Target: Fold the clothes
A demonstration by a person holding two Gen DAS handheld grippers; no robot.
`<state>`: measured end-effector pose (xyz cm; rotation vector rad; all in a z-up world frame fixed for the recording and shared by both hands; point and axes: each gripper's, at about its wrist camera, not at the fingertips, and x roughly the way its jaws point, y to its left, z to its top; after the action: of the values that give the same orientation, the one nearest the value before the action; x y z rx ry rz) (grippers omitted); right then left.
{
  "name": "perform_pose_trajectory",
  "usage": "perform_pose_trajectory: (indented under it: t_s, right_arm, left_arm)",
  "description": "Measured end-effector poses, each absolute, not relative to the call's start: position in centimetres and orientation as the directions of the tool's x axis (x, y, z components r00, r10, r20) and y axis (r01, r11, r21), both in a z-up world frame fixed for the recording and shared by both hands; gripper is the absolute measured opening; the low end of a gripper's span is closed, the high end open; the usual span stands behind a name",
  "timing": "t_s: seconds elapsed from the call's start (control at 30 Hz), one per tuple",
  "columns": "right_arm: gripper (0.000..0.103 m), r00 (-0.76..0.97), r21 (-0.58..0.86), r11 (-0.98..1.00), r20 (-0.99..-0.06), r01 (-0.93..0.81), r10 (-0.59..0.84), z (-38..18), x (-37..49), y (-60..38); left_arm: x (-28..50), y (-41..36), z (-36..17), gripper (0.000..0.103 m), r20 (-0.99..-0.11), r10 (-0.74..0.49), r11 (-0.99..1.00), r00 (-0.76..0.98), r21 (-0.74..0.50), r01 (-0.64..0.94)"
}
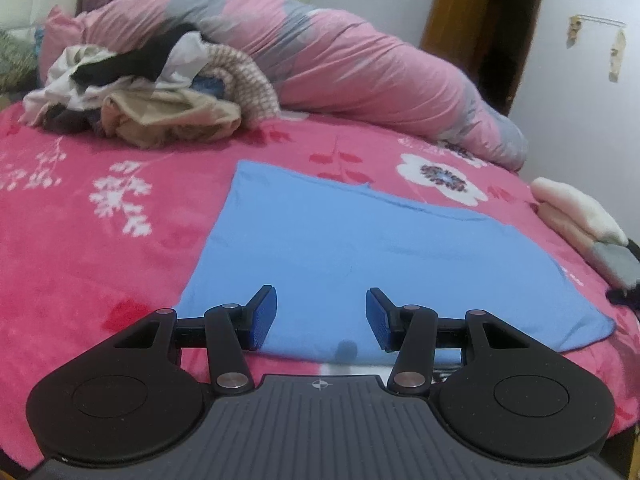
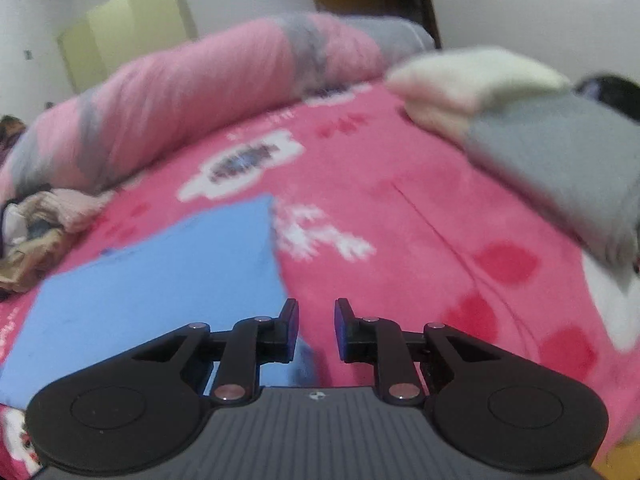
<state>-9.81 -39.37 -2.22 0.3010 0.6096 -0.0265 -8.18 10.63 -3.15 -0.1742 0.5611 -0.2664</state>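
Now the blue cloth [image 1: 360,248] lies flat on the pink bedspread [image 1: 100,248], part folded by the look of it. Above its near edge, the left gripper [image 1: 321,318] stands wide and empty; at its right corner, the right gripper [image 2: 317,330] is narrow, holding nothing. Next, each must pinch an edge.

A folded garment [image 1: 360,256] is lying flat on the bed cover [image 1: 100,248], filling the middle and lower right of the left wrist frame. The left gripper [image 1: 320,318] is sitting at the bottom centre, over the garment's near edge. A heap of clothes [image 1: 140,88] is resting in the upper left, and behind it a rolled quilt [image 1: 340,60] is stretching across the top toward the right. A stack of folded clothes [image 1: 580,220] is sitting at the right edge. In the right wrist frame, the garment [image 2: 160,280] is lying lower left, the right gripper [image 2: 317,330] at the bottom centre beside its corner, and the stack [image 2: 520,128] upper right.
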Motion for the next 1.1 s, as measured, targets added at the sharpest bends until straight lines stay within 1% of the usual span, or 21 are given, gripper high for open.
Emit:
perform_pose_trajectory:
  t_s: [0.07,0.17,0.27,0.33,0.4,0.57,0.67,0.73,0.8,0.83,0.93,1.03,1.1]
  right_arm:
    - [0.020,0.833,0.255,0.966,-0.543,0.038,0.111,-1.5,-9.1,-37.2]
    - [0.020,0.834,0.154,0.979,-0.517,-0.130,0.192,-1.8,-9.1,-32.3]
    - [0.020,0.796,0.083,0.956,-0.535,-0.282,0.282,-3.3,-9.8,-28.3]
    - [0.020,0.750,0.036,0.941,-0.594,-0.336,0.291,-5.1,-10.4,-26.6]
    - [0.020,0.726,-0.012,0.937,-0.636,-0.348,0.261,-6.1,-11.5,-26.1]
    - [0.021,0.694,-0.052,0.929,-0.680,-0.367,0.236,-4.9,-13.3,-27.0]
    - [0.021,0.721,-0.082,0.928,-0.656,-0.363,0.224,-3.7,-12.9,-26.1]
    - [0.021,0.734,-0.042,0.923,-0.621,-0.382,0.275,-3.2,-12.2,-25.1]
    - [0.021,0.736,-0.015,0.921,-0.606,-0.388,0.301,-3.5,-10.8,-23.8]
    - [0.021,0.732,-0.004,0.921,-0.608,-0.391,0.308,-4.0,-10.1,-23.2]
    - [0.021,0.701,0.011,0.918,-0.642,-0.395,0.310,-6.0,-9.7,-21.9]
    - [0.021,0.708,-0.017,0.915,-0.639,-0.403,0.301,-6.2,-11.2,-21.8]
    - [0.021,0.692,-0.002,0.914,-0.653,-0.406,0.306,-5.9,-11.9,-22.4]
  left_arm:
    - [-8.0,9.6,-3.1,0.050,-0.501,-0.318,0.946,0.805,-0.216,0.240]
    - [-7.7,7.2,-3.5,0.050,-0.512,-0.360,0.933,0.780,-0.175,0.316]
    - [-7.4,4.4,-4.3,0.050,-0.533,-0.402,0.908,0.744,-0.129,0.398]
    - [-7.3,3.1,-5.1,0.050,-0.561,-0.412,0.897,0.718,-0.111,0.428]
    - [-7.4,2.8,-5.8,0.050,-0.582,-0.408,0.896,0.703,-0.107,0.432]
    - [-8.7,4.3,-5.6,0.050,-0.567,-0.419,0.893,0.709,-0.117,0.434]
    - [-8.8,4.5,-4.9,0.050,-0.552,-0.428,0.890,0.716,-0.120,0.440]
    - [-8.7,4.0,-4.6,0.050,-0.542,-0.430,0.889,0.722,-0.114,0.444]
    - [-8.3,3.2,-4.6,0.050,-0.541,-0.437,0.883,0.718,-0.108,0.457]
    - [-8.2,2.9,-4.7,0.050,-0.543,-0.439,0.881,0.716,-0.104,0.462]
    - [-7.9,2.4,-5.8,0.050,-0.584,-0.417,0.886,0.696,-0.089,0.455]
    - [-8.8,3.2,-6.2,0.050,-0.578,-0.416,0.887,0.702,-0.086,0.454]
    - [-9.3,3.7,-6.0,0.050,-0.574,-0.416,0.889,0.705,-0.092,0.449]
